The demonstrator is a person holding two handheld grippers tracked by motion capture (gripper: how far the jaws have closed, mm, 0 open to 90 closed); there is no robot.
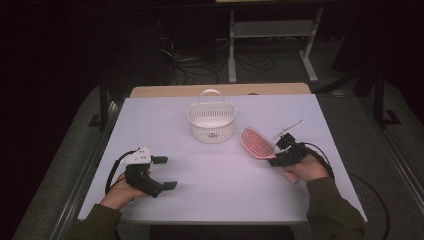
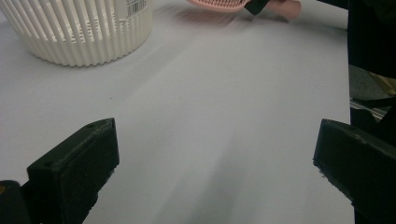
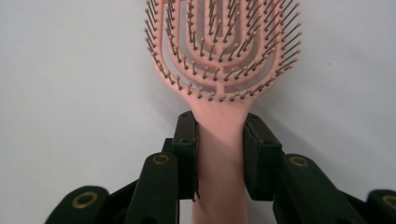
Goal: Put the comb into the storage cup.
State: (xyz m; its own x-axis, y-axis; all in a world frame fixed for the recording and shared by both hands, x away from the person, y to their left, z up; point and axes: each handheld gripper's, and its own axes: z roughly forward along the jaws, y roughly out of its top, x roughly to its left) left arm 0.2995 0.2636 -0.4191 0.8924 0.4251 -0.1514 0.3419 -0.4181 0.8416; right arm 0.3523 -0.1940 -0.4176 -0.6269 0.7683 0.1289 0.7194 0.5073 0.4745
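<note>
Right now the pink hairbrush's [image 3: 223,56] handle sits clamped between the right gripper's [image 3: 220,154] fingers, bristles up.

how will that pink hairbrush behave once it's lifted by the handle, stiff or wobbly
Probably stiff and light: the pink hairbrush looks like moulded plastic with open slots through its head. The right gripper is shut on the narrow smooth handle just below the head, so it might pivot or slip a little. With its flat shape it seems unlikely to roll. The thin bristles would likely flex.

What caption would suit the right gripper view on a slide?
The right hand-held gripper clamps the handle of a pink vented hairbrush, bristles facing the camera, over a white table.
</note>
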